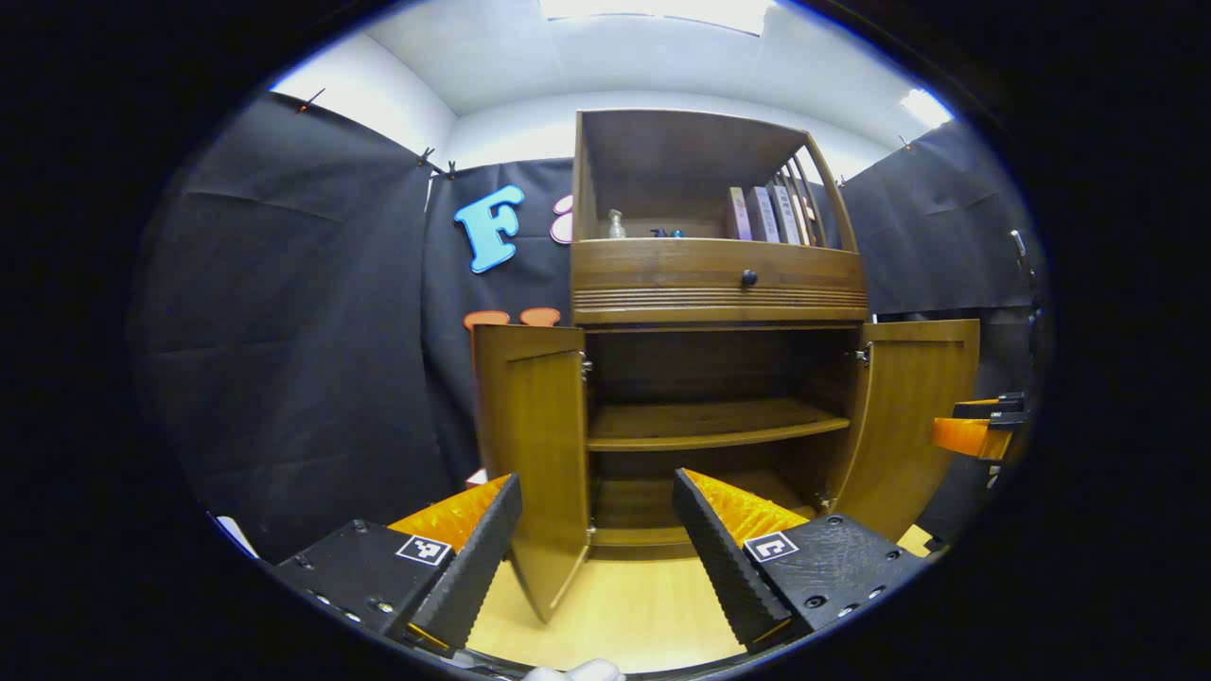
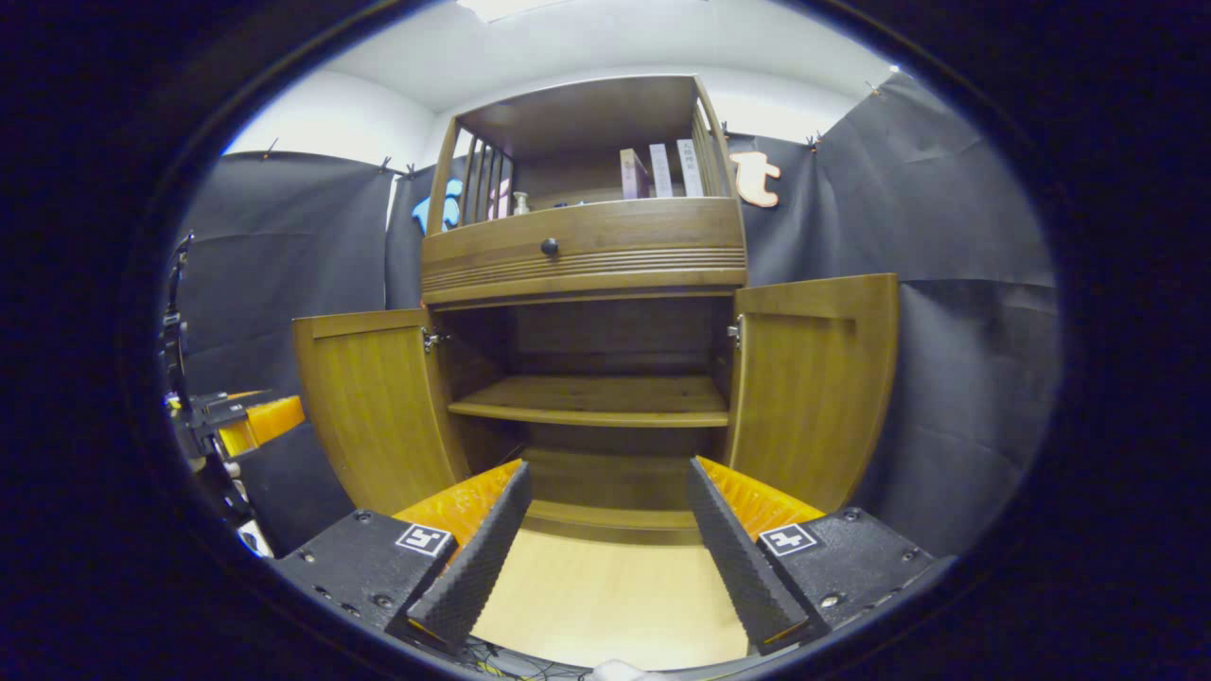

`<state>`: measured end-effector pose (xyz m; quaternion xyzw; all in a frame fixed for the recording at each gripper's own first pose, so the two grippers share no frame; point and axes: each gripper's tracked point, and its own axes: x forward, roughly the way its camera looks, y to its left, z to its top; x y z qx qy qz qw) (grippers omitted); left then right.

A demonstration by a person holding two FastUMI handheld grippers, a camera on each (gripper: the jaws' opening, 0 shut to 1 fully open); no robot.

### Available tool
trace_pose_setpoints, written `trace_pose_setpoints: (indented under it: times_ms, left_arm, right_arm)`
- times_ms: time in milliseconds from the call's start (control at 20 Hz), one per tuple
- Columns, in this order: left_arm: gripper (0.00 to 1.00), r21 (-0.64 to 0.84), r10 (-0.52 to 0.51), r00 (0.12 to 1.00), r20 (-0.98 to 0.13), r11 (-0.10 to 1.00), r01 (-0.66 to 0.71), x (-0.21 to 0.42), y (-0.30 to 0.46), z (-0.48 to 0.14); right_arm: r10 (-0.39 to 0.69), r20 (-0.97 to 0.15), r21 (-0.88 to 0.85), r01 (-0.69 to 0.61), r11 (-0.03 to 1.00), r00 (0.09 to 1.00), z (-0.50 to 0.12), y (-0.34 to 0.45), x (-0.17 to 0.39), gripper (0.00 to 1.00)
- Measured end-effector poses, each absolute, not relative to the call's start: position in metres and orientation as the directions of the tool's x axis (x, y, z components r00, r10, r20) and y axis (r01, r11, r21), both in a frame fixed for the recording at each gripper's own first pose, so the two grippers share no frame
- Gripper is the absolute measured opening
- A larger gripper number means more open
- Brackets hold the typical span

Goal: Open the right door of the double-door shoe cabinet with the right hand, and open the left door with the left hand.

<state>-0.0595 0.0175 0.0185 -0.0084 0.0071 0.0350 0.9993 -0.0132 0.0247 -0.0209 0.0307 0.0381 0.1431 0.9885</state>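
Your left gripper [image 1: 596,530] has its fingers spread wide with nothing between them, and the right gripper [image 2: 607,522] is the same, both hanging over the light wood floor [image 2: 605,596]. Just ahead, the shoe cabinet [image 2: 587,248] stands with its left door [image 1: 535,445] and right door [image 2: 814,378] swung wide open, showing a bare inner shelf [image 2: 596,397].
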Motion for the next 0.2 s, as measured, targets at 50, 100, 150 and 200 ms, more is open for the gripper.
trace_pose_setpoints:
  times_ms: [50,100,150,200]
  left_arm:
    - [0.96,-0.002,0.067,0.998,-0.019,0.998,-0.067,-0.058,0.003,0.017]
    - [0.96,0.008,0.06,0.998,-0.02,0.998,-0.06,-0.057,-0.011,0.014]
    - [0.96,0.011,0.044,0.999,-0.028,0.999,-0.044,-0.056,-0.026,0.012]
    - [0.96,0.009,0.035,0.999,-0.038,0.999,-0.035,-0.056,-0.038,0.008]
  right_arm:
    - [0.278,-0.06,0.073,-0.274,0.959,0.959,-0.019,0.016,-0.013,1.0]
    - [0.271,-0.057,0.073,-0.267,0.961,0.961,-0.019,0.01,-0.013,1.0]
    - [0.266,-0.056,0.073,-0.261,0.962,0.962,-0.021,0.004,-0.015,1.0]
    - [0.259,-0.055,0.075,-0.255,0.964,0.964,-0.021,-0.001,-0.016,1.0]
